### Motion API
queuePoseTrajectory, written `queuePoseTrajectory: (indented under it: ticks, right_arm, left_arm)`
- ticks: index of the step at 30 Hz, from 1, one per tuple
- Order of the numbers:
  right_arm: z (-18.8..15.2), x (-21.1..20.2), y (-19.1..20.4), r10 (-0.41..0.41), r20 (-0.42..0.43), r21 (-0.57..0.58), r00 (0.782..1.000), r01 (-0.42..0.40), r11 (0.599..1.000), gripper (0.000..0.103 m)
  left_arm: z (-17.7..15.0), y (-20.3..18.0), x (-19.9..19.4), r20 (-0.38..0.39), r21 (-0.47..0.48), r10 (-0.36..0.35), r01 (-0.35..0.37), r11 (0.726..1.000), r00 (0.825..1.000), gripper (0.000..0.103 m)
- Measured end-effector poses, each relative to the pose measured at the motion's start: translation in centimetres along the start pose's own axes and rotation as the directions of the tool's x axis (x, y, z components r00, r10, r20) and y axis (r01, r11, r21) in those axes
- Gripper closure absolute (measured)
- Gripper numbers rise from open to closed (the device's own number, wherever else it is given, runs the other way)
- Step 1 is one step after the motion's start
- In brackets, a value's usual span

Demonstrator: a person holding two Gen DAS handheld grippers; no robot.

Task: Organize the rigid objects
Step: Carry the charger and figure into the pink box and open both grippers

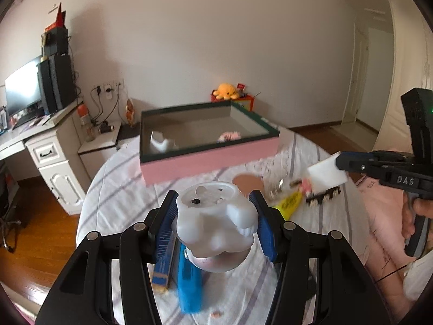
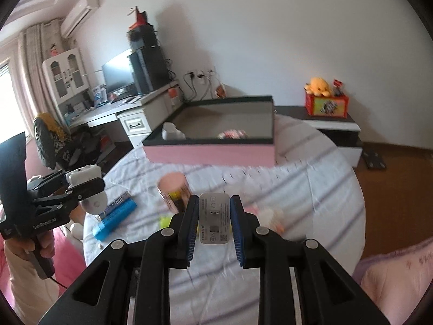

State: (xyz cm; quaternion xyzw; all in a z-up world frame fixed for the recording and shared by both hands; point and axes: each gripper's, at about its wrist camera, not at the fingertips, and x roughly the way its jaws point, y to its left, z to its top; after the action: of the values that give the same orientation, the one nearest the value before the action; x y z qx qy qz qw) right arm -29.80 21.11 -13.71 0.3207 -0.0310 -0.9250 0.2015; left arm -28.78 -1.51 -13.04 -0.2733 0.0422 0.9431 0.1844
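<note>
The right gripper [image 2: 213, 216] clamps a white charger [image 2: 214, 220] above the striped bedspread [image 2: 311, 189], pink box [image 2: 211, 155] beyond.

A bed [image 2: 311, 178] under a white quilt with pale purple stripes carries everything. On it rest a pink box [image 2: 211, 154] with a dark rim, a blue brush [image 2: 116, 216], a pink-lidded jar [image 2: 173, 189] and a yellow tube [image 1: 289, 204].

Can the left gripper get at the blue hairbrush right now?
Probably not: the left gripper has its fingers clamped on a white figurine. The blue hairbrush itself lies uncovered below.
</note>
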Motion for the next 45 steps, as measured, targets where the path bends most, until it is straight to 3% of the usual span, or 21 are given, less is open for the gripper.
queuePoseTrajectory:
  ticks: [8, 17, 25, 31, 33, 34, 35, 36, 38, 42, 45]
  right_arm:
    - [5.3, 3.3, 0.7, 0.014, -0.001, -0.083, 1.000, -0.014, 0.996, 0.080]
    - [12.1, 10.2, -0.8, -0.024, -0.031, -0.125, 0.999, 0.020, 0.992, 0.080]
    - [13.8, 19.3, -3.8, -0.083, -0.160, -0.121, 0.984, 0.064, 0.991, 0.080]
    - [13.8, 21.6, -4.8, -0.086, -0.175, -0.102, 0.981, 0.069, 0.992, 0.079]
    - [13.5, 22.0, -4.6, -0.092, -0.187, -0.102, 0.978, 0.074, 0.992, 0.079]
    - [13.3, 22.0, -4.5, -0.104, -0.183, -0.113, 0.978, 0.084, 0.990, 0.079]
    - [13.2, 21.9, -4.5, -0.106, -0.182, -0.116, 0.978, 0.086, 0.990, 0.078]
    - [13.2, 21.8, -4.4, -0.102, -0.184, -0.109, 0.978, 0.083, 0.991, 0.074]
    - [13.1, 21.1, -4.4, -0.098, -0.174, -0.095, 0.980, 0.082, 0.992, 0.052]
    - [13.1, 18.7, -4.2, -0.105, -0.145, -0.087, 0.984, 0.093, 0.992, 0.044]
    - [13.4, 16.6, -4.0, -0.109, -0.110, -0.075, 0.988, 0.101, 0.992, 0.031]
  left_arm:
    - [5.8, 0.9, 3.4, 0.023, 0.043, -0.032, 0.031, 0.999, 0.999, 0.048]
    - [11.6, 3.5, 13.1, -0.068, 0.036, -0.045, 0.047, 0.998, 0.997, 0.048]
    - [13.0, 5.2, 22.6, -0.224, 0.013, -0.006, 0.009, 1.000, 0.974, 0.048]
    - [12.6, 6.0, 25.8, -0.272, -0.024, 0.083, -0.093, 0.995, 0.959, 0.048]
    - [12.5, 6.2, 26.2, -0.275, -0.027, 0.095, -0.107, 0.994, 0.957, 0.044]
    - [12.4, 6.2, 26.2, -0.272, -0.026, 0.099, -0.110, 0.994, 0.957, 0.036]
    - [12.3, 6.0, 25.9, -0.268, -0.024, 0.096, -0.106, 0.994, 0.959, 0.022]
    - [12.3, 6.0, 25.7, -0.263, -0.021, 0.098, -0.107, 0.994, 0.960, 0.017]
    - [12.3, 5.8, 24.8, -0.242, -0.015, 0.117, -0.124, 0.992, 0.963, 0.009]
    - [12.6, 6.0, 22.6, -0.233, -0.037, 0.116, -0.128, 0.991, 0.966, 0.003]
    - [12.6, 6.2, 19.7, -0.200, -0.046, 0.131, -0.143, 0.989, 0.971, 0.002]
